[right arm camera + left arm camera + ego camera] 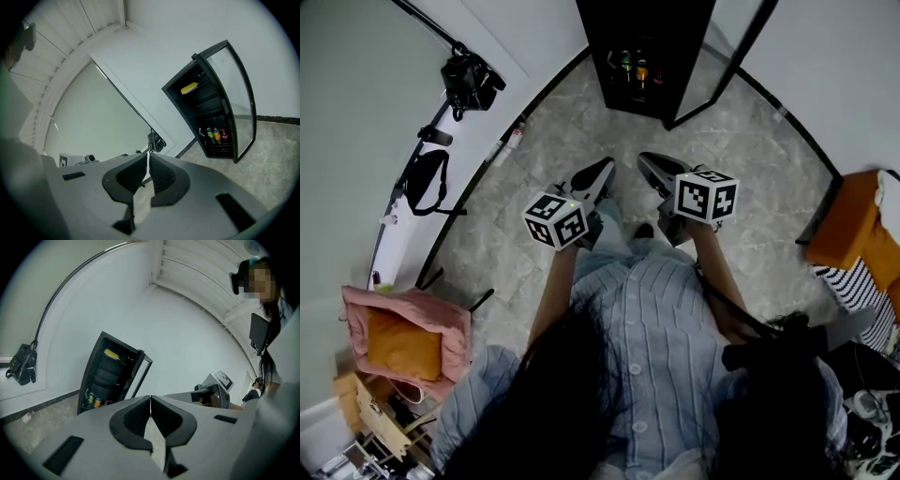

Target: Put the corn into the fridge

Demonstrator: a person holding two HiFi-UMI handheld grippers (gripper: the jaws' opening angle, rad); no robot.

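Grey marble floor point(534, 178) meets the open fridge point(647, 56) holding corn point(189, 87); left tongs point(150, 398) and right tongs point(148, 154) are closed, empty.

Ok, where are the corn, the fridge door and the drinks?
corn point(189, 88): right gripper view, its yellow middle.
fridge door point(237, 98): right gripper view, glass pane.
drinks point(217, 135): right gripper view, middle one.

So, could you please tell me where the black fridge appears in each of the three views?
Head view: the fridge is at the top centre, ahead of the person.
Left gripper view: the fridge is left of centre, leaning in the picture.
Right gripper view: the fridge is at the upper right, also leaning.
Shared landmark: the drink bottles on its lowest shelf.
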